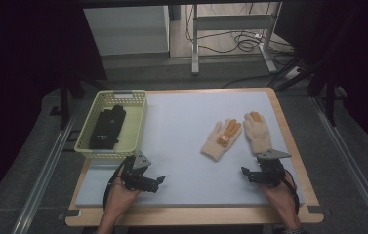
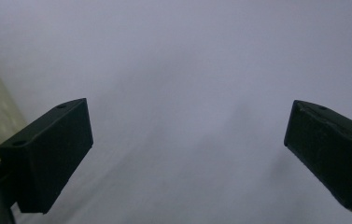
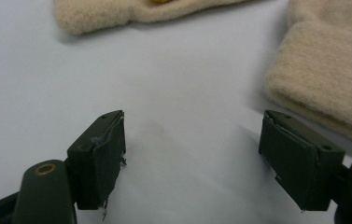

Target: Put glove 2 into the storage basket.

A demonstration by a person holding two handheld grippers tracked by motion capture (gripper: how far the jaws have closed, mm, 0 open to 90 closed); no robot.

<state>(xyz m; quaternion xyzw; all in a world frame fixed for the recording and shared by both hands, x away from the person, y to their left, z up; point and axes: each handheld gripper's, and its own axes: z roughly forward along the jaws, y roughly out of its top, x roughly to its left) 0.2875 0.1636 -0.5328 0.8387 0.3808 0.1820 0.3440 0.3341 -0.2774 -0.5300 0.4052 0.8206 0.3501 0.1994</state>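
The two cream gloves lie flat on the pale blue mat (image 1: 186,141), and everything else can be placed from them. The right-hand glove (image 1: 257,131) lies beside the left-hand glove (image 1: 221,139), their fingertips close together and their cuffs spread apart; both carry orange patches. Just below the right-hand glove's cuff sits the right gripper (image 1: 246,174), held in the person's hand, its fingers (image 3: 100,156) spread wide with nothing between them; in the right gripper view that cuff (image 3: 325,70) lies just beyond one finger, not touching it. Well to the left of the gloves, the left gripper (image 1: 160,181) rests low over the bare mat, its fingers (image 2: 52,151) likewise wide apart and empty. Farther left and up from the gloves stands a yellow-green basket (image 1: 135,124) holding a black glove (image 1: 107,127). The mat covers a wooden tabletop (image 1: 294,146).
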